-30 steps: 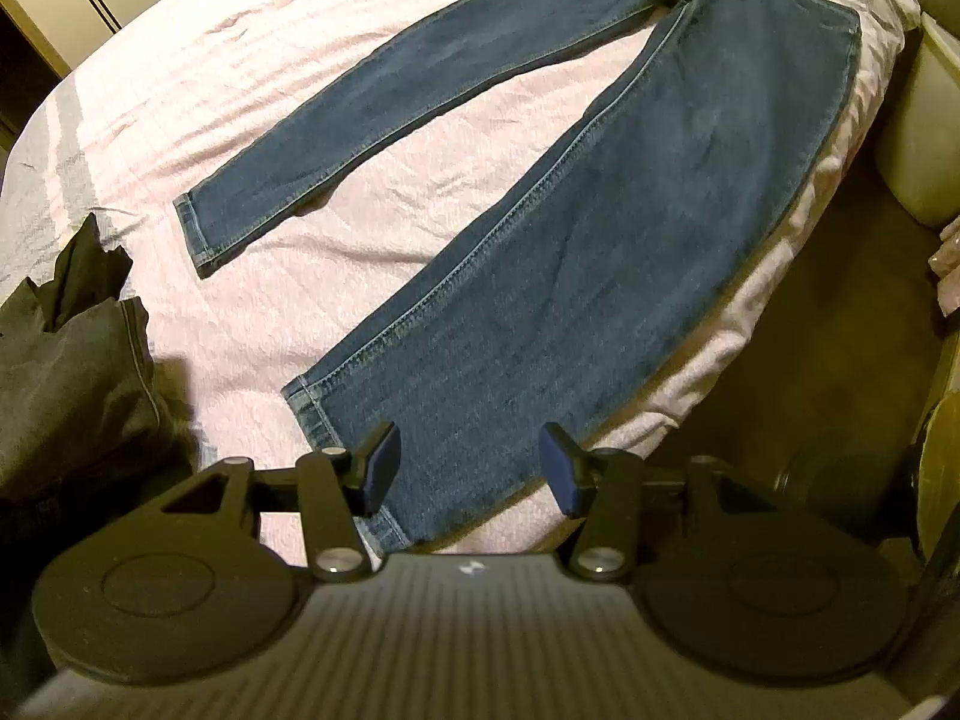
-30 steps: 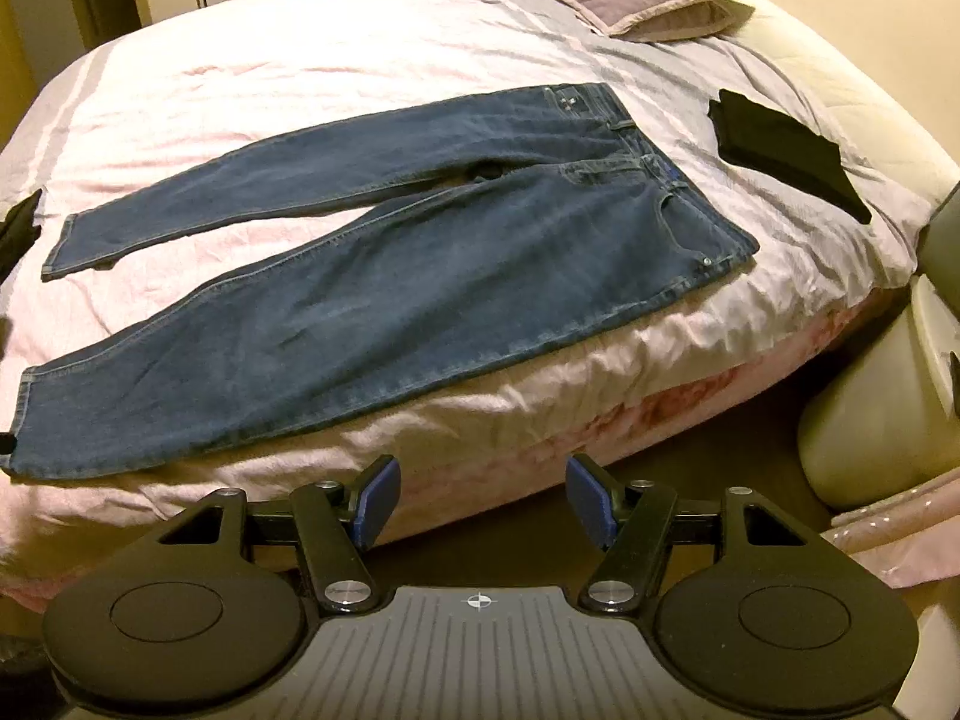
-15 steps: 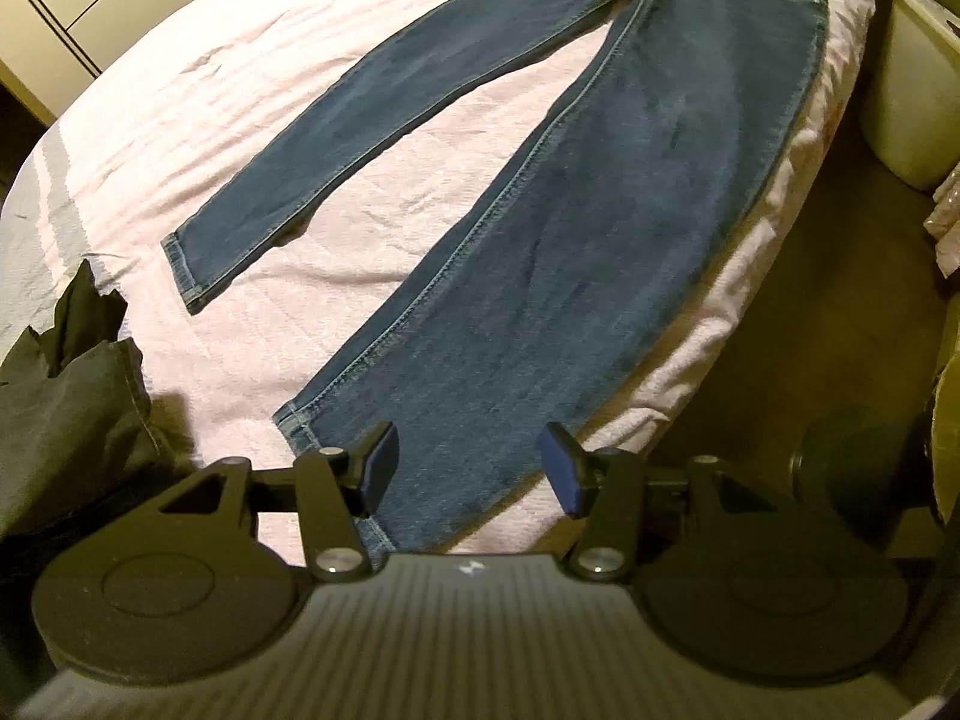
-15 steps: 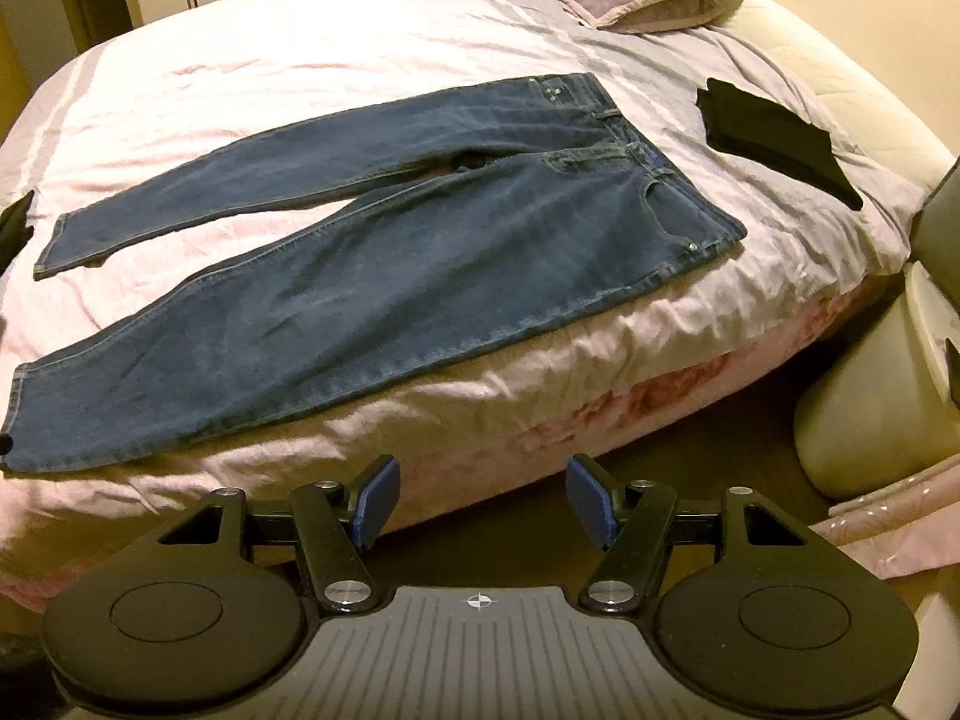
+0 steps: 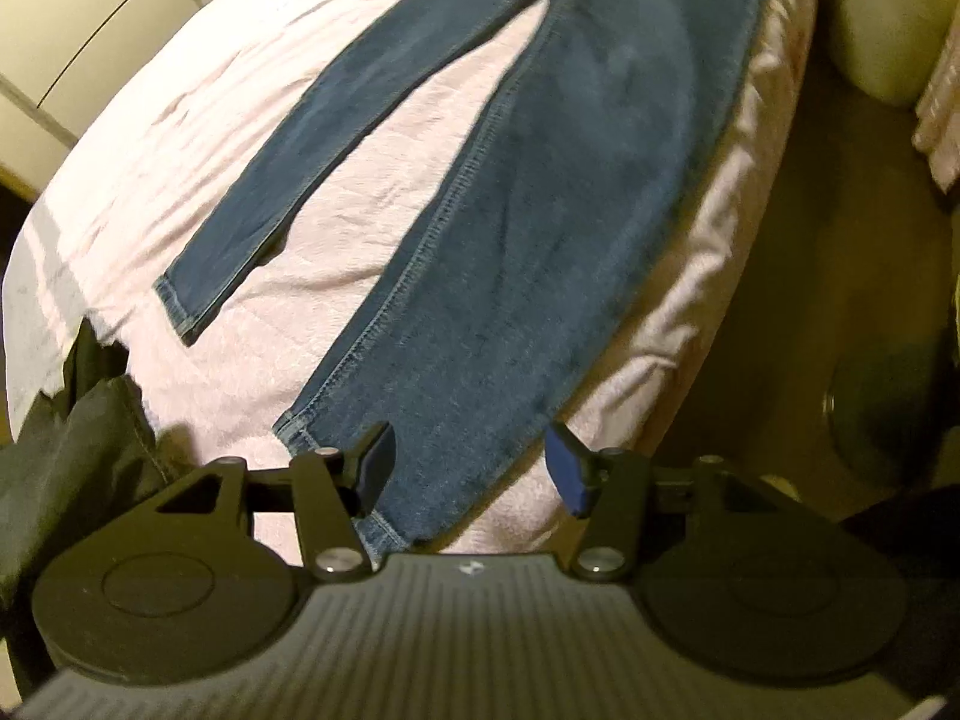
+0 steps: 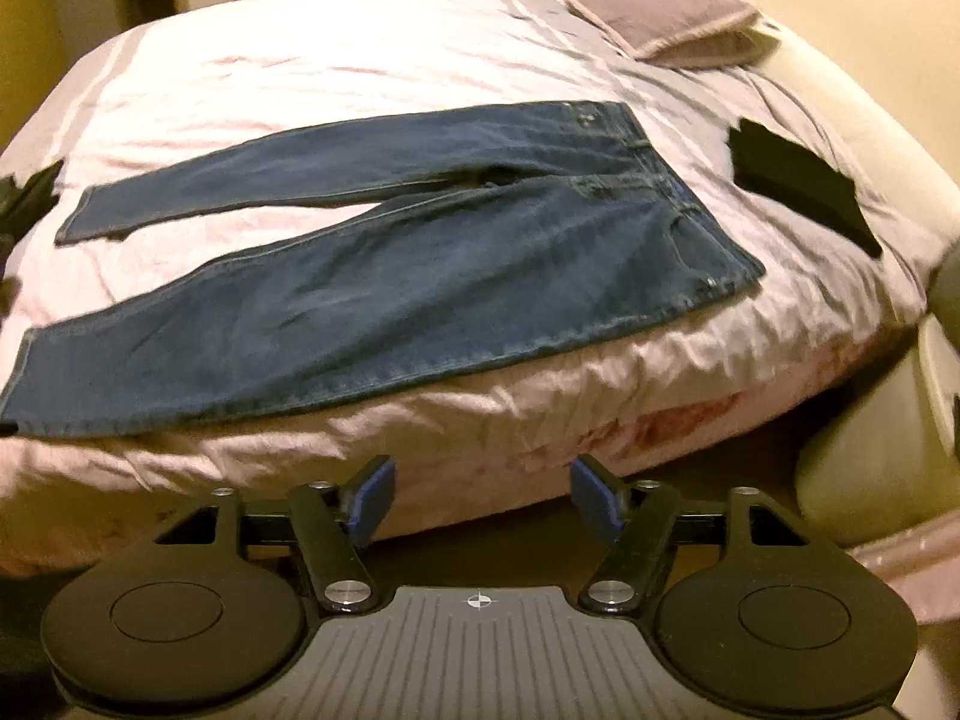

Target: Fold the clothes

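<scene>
Now for the first grab: both grippers open over flat-laid jeans

Nothing is held on either side. The left gripper has its fingers parted about halfway, its jaws having just been opening a little, and the hem of the near trouser leg shows between and just under them, with no pad pressing on the cloth. The right gripper stands wide, its jaws having just been opening too, with only the side of the bed and the floor in the gap.

Outward from there, the jeans lie spread flat on the pink bed, legs apart in a narrow V. In the right wrist view the waistband is at about 2 o'clock from the gripper and the hems run off toward 9 and 10 o'clock. A dark garment is bunched at 9 o'clock of the left gripper, another dark cloth lies beyond the waistband near the pillow.

By my reading, folding has not begun; this is the approach to the first pinch. Next, the left fingers need to drop onto the near hem and close on it, while the right must travel forward to the waistband corner before the near leg can be carried over the far one.
</scene>
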